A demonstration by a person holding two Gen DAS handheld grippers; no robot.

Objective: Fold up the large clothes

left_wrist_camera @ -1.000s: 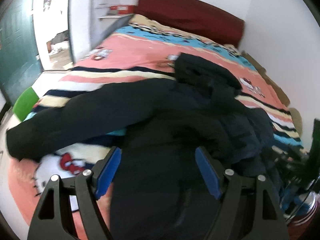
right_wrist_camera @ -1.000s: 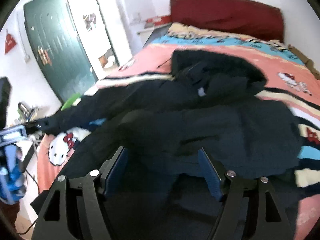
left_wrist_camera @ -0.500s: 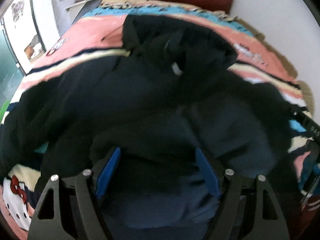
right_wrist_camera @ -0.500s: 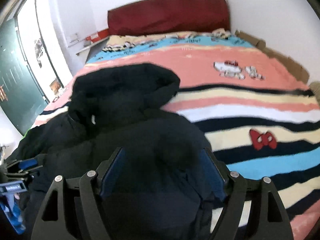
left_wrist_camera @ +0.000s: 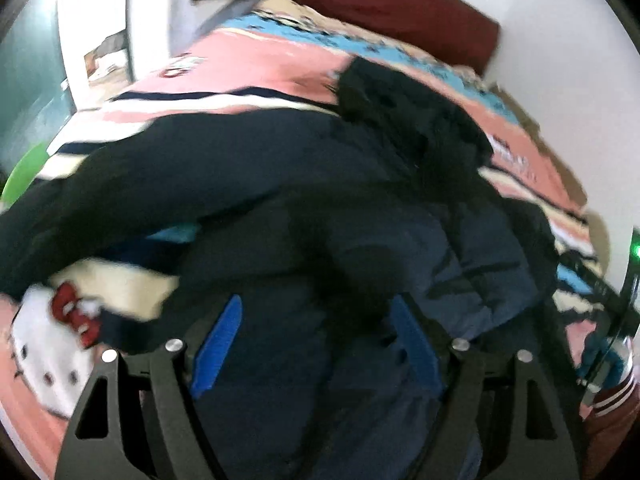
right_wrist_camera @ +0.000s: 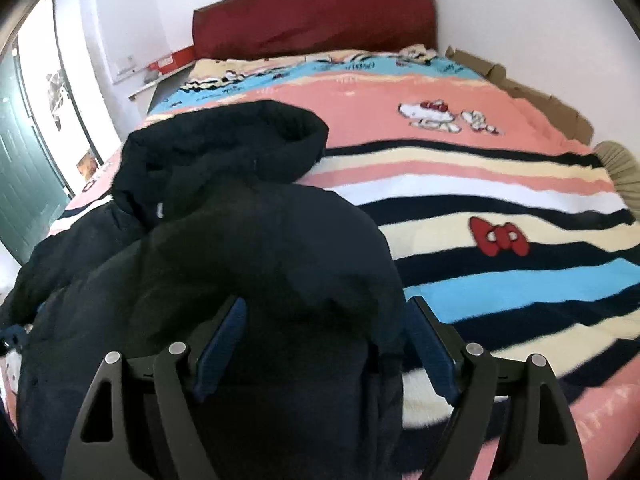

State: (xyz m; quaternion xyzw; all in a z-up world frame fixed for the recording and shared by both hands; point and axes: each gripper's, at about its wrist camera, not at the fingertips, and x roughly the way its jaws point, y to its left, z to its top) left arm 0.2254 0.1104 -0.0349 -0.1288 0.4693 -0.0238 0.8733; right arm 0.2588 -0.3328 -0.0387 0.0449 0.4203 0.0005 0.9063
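A large dark navy hooded jacket [left_wrist_camera: 320, 200] lies crumpled on the striped bed. One sleeve [left_wrist_camera: 140, 184] stretches to the left and the hood [left_wrist_camera: 400, 112] lies toward the headboard. My left gripper [left_wrist_camera: 316, 328] is open, its blue pads either side of jacket fabric near the hem. In the right wrist view the jacket [right_wrist_camera: 248, 264] is bunched at the left with its hood [right_wrist_camera: 224, 148] behind. My right gripper [right_wrist_camera: 324, 332] is open, with a fold of the jacket lying between the pads.
The bed [right_wrist_camera: 500, 184] has a pink, blue, cream and black striped cartoon blanket and a dark red headboard [right_wrist_camera: 312, 16]. A white wall runs along the right side. A green door [right_wrist_camera: 20, 184] and doorway are at the left. Cardboard [right_wrist_camera: 520, 84] lines the bed's right edge.
The left wrist view has swung back left, so the sleeve and cartoon print show again. The right gripper has moved in closer over the jacket's right side.
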